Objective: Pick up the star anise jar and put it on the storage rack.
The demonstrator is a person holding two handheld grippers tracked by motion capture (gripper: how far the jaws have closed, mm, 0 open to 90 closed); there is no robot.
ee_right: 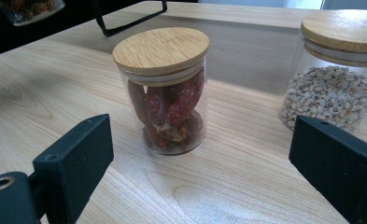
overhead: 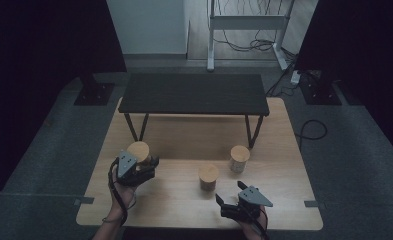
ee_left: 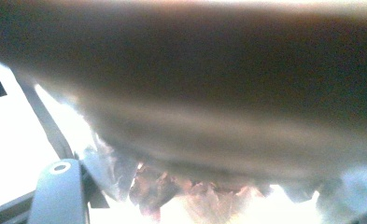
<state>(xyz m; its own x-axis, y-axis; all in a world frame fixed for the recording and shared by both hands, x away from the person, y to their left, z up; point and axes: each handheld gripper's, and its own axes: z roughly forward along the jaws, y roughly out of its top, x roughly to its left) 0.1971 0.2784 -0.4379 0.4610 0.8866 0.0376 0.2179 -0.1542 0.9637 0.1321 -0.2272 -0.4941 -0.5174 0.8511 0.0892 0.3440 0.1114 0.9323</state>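
Three glass jars with bamboo lids are on a light wooden table. My left gripper is shut on the left jar. In the left gripper view that jar looms blurred right in front, with reddish-brown contents low down beside one of my fingers. My right gripper stands open near the front edge, nothing between its fingers. Just ahead of the right gripper stands a jar of dried red chillies, in the high view at the table's middle.
A jar of small white grains stands right of the chilli jar and slightly farther back, seen close by in the right gripper view. A low black bench spans the back of the table. Black stands and cables lie on the floor beyond.
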